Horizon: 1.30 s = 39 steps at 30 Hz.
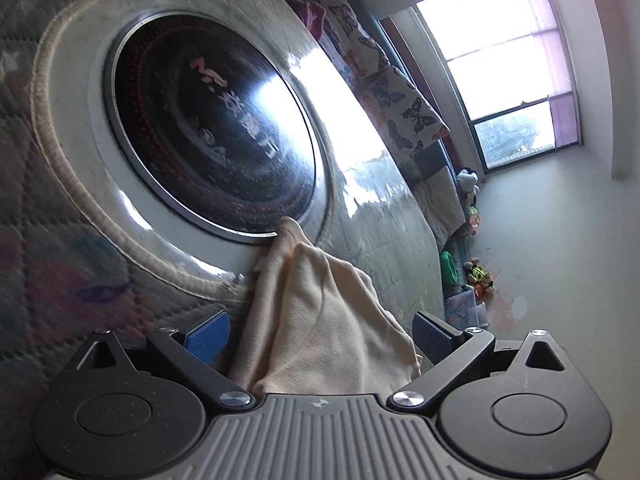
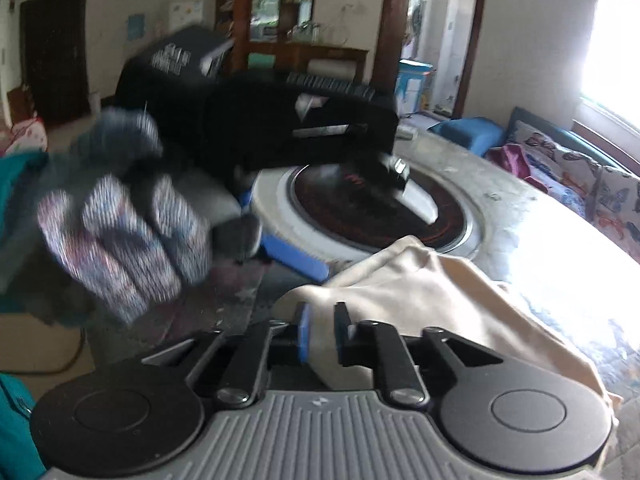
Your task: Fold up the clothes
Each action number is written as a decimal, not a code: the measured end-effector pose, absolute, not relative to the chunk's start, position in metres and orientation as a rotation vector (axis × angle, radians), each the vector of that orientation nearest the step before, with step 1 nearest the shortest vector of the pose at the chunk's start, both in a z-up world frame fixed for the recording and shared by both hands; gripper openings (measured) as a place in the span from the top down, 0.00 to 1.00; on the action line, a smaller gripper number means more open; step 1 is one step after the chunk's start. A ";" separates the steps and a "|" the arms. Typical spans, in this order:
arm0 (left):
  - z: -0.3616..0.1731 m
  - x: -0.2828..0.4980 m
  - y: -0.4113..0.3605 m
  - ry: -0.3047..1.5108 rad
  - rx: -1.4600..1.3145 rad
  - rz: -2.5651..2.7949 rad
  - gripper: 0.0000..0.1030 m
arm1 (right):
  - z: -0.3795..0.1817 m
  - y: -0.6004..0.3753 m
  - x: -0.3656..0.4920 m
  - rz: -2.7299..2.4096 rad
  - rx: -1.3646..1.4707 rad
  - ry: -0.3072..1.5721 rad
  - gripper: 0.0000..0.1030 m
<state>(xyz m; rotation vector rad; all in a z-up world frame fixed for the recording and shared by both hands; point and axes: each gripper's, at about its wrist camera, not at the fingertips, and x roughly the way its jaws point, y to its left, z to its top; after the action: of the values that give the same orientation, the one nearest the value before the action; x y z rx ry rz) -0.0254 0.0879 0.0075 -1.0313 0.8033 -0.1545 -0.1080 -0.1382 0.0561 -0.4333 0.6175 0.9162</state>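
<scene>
the cream cloth lies on the round table, beside the dark cooktop disc. the right gripper is pinched on its near edge. the left gripper stands wide, nothing clamped — the cloth runs between its fingers toward 12 o'clock. the left is nearer the free edge — likely the next grab.

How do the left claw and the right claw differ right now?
The left claw stands wide open, with the cream cloth lying loose between its fingers; the right claw is pinched shut on that cloth. The left claw faces the round dark cooktop; the right sits farther back. Both have blue pads.
</scene>
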 end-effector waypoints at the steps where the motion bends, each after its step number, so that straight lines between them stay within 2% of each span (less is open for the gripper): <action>1: 0.007 -0.026 0.090 0.804 -1.032 -0.151 0.04 | 0.052 -0.133 -0.106 0.927 -0.449 0.620 0.68; 5: 0.007 -0.028 0.091 0.807 -1.026 -0.141 0.03 | 0.035 -0.121 -0.112 0.908 -0.515 0.616 0.68; 7: 0.008 -0.028 0.090 0.804 -1.024 -0.144 0.03 | 0.031 -0.120 -0.116 0.887 -0.536 0.596 0.77; 8: 0.008 -0.028 0.089 0.805 -1.027 -0.149 0.03 | 0.031 -0.120 -0.115 0.881 -0.534 0.593 0.89; 9: 0.007 -0.028 0.088 0.807 -1.032 -0.153 0.03 | 0.032 -0.121 -0.114 0.876 -0.524 0.594 0.91; 21: -0.002 -0.014 0.070 0.834 -1.085 -0.225 0.05 | 0.087 -0.170 -0.115 0.890 -0.302 0.558 0.94; 24: -0.005 -0.011 0.067 0.851 -1.094 -0.237 0.17 | 0.089 -0.178 -0.123 0.905 -0.290 0.570 0.94; 27: -0.011 -0.008 0.066 0.876 -1.103 -0.247 0.38 | 0.086 -0.181 -0.128 0.917 -0.291 0.588 0.94; 29: -0.017 -0.007 0.065 0.902 -1.116 -0.244 0.60 | 0.083 -0.183 -0.132 0.925 -0.292 0.600 0.94; 31: -0.022 -0.008 0.067 0.905 -1.122 -0.235 0.68 | 0.081 -0.185 -0.134 0.928 -0.290 0.610 0.94; 34: -0.024 -0.008 0.070 0.905 -1.128 -0.234 0.74 | 0.079 -0.190 -0.135 0.918 -0.273 0.618 0.93; 39: -0.021 -0.008 0.068 0.894 -1.097 -0.234 0.75 | 0.080 -0.217 -0.131 0.805 -0.230 0.622 0.91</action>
<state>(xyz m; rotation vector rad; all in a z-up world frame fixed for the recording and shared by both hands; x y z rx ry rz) -0.0076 0.0679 -0.0212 -1.0971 0.8938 -0.2343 -0.1306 -0.2167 0.0795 -0.2299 0.6221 0.8052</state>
